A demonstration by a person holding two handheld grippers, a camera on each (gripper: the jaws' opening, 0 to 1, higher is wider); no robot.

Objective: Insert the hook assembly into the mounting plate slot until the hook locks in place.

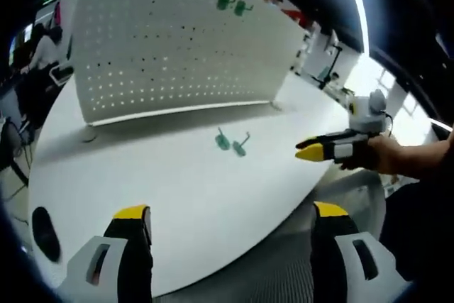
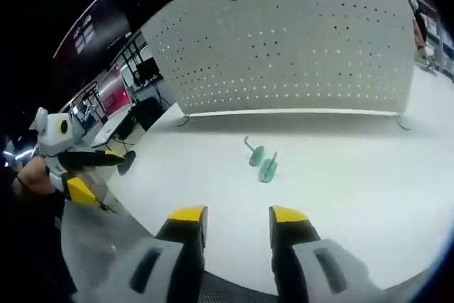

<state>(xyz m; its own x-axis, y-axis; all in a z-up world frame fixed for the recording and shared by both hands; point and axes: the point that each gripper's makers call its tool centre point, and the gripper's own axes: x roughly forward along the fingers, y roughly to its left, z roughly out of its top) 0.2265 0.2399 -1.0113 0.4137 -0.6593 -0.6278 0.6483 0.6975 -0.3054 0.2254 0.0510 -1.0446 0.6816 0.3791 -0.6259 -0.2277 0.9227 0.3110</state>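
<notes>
Left gripper view: a white round-edged table (image 1: 177,196) carries an upright white perforated pegboard panel (image 1: 177,40) with two green hooks (image 1: 233,5) mounted high. Two loose green hook assemblies (image 1: 230,143) lie on the table before it. The left gripper (image 1: 230,218) stands wide, empty. The right gripper (image 1: 312,151) enters, held by a hand (image 1: 379,154), its jaws nearly together.

Right gripper view: the right gripper (image 2: 237,216) is narrow, empty, near the assemblies (image 2: 261,161). Monitors and desks (image 2: 120,97) stand in a dim room behind.
</notes>
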